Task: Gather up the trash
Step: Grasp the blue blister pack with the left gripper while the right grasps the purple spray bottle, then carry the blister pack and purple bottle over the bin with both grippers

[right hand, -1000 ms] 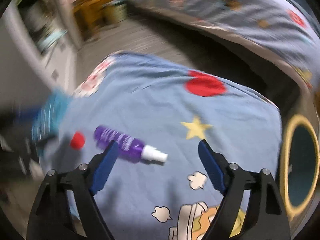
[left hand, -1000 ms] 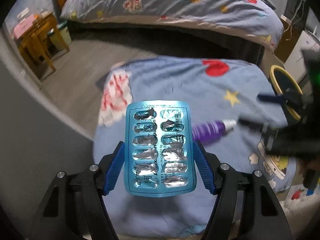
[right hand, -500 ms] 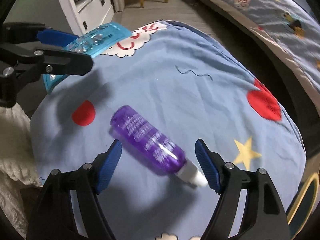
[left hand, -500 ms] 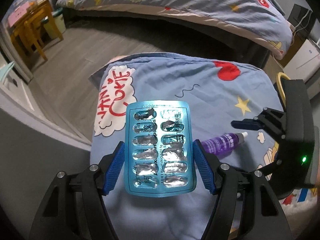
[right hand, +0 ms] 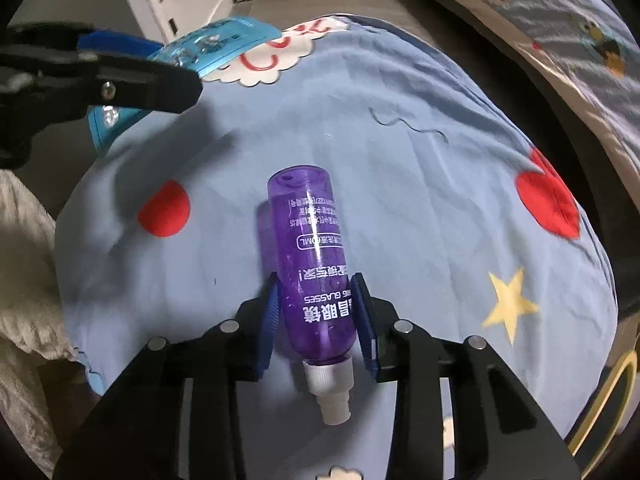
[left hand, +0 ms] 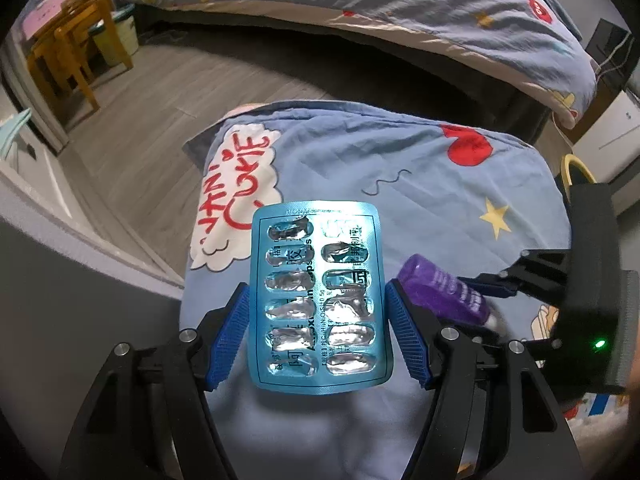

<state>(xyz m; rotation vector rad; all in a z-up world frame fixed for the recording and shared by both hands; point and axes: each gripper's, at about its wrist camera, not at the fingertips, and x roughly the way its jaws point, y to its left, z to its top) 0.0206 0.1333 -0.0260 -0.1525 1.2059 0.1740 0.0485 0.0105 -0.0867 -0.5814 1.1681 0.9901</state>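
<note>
My left gripper (left hand: 316, 312) is shut on an empty blue pill blister pack (left hand: 318, 300) and holds it above the blue cartoon bedspread (left hand: 360, 168). The pack also shows in the right wrist view (right hand: 208, 46), gripped at the upper left. A purple spray bottle (right hand: 312, 268) lies on the bedspread with its white nozzle toward the camera. My right gripper (right hand: 318, 304) has its blue pads closed against both sides of the bottle's lower body. In the left wrist view the bottle (left hand: 444, 296) and the right gripper (left hand: 560, 280) sit to the right of the pack.
A larger bed (left hand: 360, 0) with the same cartoon cover stands behind. A wooden chair (left hand: 64, 52) and a bin (left hand: 116, 40) are at the far left on grey floor. A yellow-rimmed round object (left hand: 574, 168) is at the right. A white knit fabric (right hand: 24, 280) lies left.
My right gripper has moved onto the purple bottle and closed around it; a second ago it was open and above it. My left gripper keeps holding the blister pack.
</note>
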